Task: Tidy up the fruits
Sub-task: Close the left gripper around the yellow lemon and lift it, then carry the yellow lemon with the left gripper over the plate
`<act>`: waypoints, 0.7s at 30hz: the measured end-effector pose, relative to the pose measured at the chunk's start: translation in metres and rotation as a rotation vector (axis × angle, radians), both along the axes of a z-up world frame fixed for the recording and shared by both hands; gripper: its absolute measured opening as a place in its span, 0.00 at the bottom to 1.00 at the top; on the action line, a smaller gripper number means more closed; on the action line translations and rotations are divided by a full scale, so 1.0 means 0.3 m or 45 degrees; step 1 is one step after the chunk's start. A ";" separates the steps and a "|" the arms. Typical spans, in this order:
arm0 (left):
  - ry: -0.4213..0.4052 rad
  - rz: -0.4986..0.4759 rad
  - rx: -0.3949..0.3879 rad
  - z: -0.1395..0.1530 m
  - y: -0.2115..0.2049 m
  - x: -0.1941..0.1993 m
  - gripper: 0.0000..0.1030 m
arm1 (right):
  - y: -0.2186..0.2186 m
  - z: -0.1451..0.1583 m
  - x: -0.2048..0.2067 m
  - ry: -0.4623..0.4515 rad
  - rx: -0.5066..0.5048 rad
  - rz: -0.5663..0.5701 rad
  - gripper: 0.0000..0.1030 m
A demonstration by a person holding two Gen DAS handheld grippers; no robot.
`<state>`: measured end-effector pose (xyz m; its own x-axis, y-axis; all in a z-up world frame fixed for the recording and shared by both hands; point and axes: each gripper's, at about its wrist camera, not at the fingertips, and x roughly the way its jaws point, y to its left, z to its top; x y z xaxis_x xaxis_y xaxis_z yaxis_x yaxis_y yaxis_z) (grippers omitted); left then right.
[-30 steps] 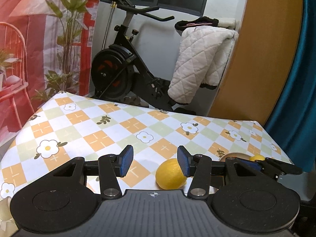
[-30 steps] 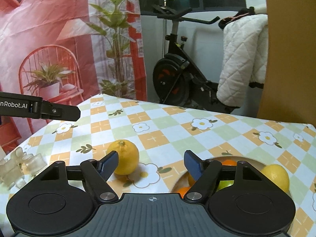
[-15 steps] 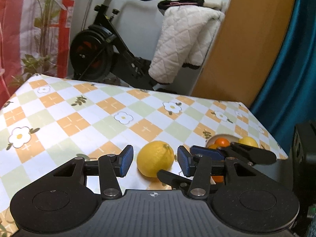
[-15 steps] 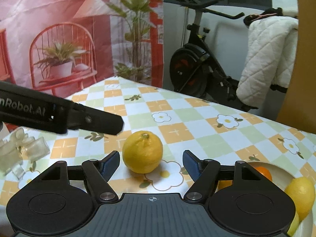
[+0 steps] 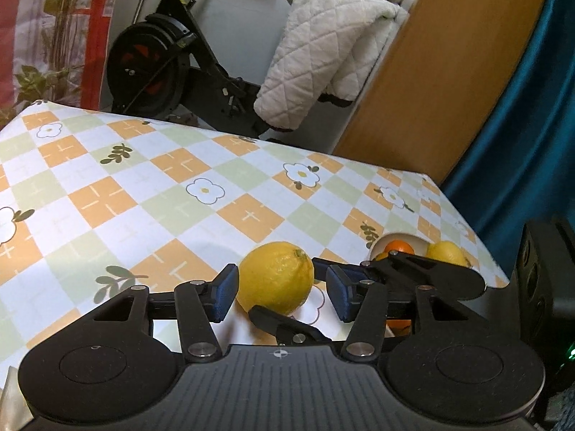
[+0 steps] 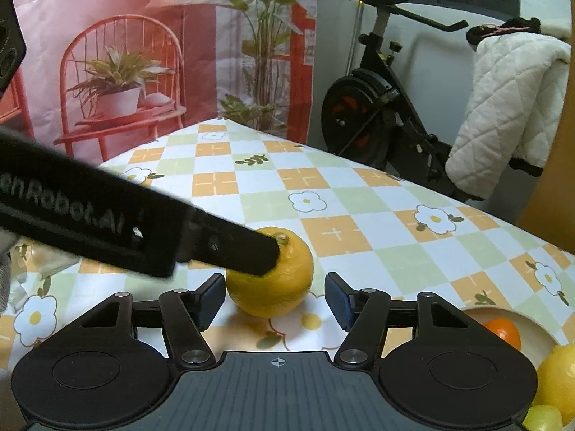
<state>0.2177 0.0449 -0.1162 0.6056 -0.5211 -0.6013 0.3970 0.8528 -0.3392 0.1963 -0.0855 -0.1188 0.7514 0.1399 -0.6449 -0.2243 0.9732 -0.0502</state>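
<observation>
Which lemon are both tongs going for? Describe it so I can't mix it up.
On the checkered flower tablecloth, left of the fruit bowl, one lemon sits alone on the cloth. Unlike the lemon in the bowl, it lies between both tongs.

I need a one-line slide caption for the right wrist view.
Right gripper closing around a lemon on the checked tablecloth, left gripper finger over it.
</observation>
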 end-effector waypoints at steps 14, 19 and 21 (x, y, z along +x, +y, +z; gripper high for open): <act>0.028 -0.001 -0.002 -0.040 -0.015 0.055 0.57 | 0.002 -0.035 0.032 0.033 0.010 0.017 0.49; 0.010 -0.020 0.020 -0.034 -0.018 0.036 0.55 | -0.009 -0.030 0.023 0.044 0.051 0.004 0.49; 0.009 -0.020 0.025 -0.028 -0.019 0.027 0.55 | -0.014 -0.028 0.015 0.049 0.072 -0.003 0.49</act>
